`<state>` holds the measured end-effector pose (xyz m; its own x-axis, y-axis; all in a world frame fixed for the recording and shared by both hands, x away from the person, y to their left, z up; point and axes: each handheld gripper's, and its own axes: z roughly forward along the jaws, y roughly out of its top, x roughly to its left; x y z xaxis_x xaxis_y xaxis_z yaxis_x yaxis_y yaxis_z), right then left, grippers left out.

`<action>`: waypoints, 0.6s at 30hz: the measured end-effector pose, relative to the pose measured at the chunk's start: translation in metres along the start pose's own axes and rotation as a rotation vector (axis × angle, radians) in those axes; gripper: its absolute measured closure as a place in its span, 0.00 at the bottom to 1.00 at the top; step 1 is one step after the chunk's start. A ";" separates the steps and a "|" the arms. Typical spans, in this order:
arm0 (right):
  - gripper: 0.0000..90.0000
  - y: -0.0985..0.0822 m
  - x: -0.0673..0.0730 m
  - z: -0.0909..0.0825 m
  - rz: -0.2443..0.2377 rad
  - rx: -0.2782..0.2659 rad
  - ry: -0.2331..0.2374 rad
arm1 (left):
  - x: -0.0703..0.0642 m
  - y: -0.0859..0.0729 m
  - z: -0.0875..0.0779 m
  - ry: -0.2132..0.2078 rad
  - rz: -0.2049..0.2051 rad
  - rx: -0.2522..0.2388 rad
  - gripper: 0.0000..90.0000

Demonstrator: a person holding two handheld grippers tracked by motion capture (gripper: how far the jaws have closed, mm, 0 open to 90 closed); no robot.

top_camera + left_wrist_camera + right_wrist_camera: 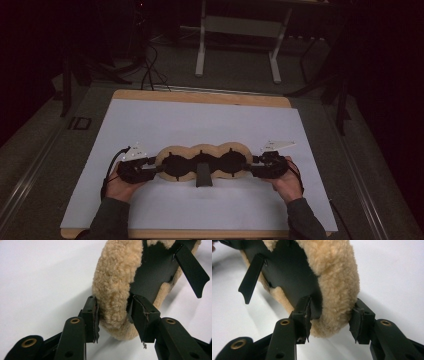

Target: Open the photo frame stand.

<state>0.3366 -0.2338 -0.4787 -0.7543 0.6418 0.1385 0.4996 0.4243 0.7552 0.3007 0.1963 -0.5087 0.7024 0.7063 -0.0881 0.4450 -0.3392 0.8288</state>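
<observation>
A long tan fleece pad (202, 149) with three rounded lobes and a black backing (176, 165) stands tilted on its lower edge on the white sheet. A black flap (203, 176) sticks out from its middle toward me. My left gripper (156, 167) clamps the pad's left end, one pad on the fleece (112, 290) and the other on the backing's edge, as the left gripper view (113, 312) shows. My right gripper (250, 167) holds the right end the same way (332, 315), squeezing fleece (337, 285) and backing. The flap (191, 268) (252, 277) hangs free.
The white sheet (200, 120) covers a wooden board (200, 96) on a grey table. A white desk frame (239, 27) stands on the dark floor beyond, with cables (150, 65) to its left. Both of the person's hands rest on the sheet near the front edge.
</observation>
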 end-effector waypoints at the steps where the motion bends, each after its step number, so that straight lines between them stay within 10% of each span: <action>1: 0.61 0.000 0.000 0.000 -0.002 0.004 -0.003 | -0.001 0.001 0.000 0.011 0.005 -0.001 0.66; 18: 0.59 -0.009 -0.011 0.003 0.020 0.000 -0.035 | -0.014 0.017 0.013 0.123 0.102 -0.002 0.65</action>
<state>0.3420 -0.2426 -0.4888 -0.7286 0.6723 0.1309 0.5147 0.4114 0.7522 0.3052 0.1726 -0.5002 0.6703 0.7392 0.0653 0.3734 -0.4120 0.8312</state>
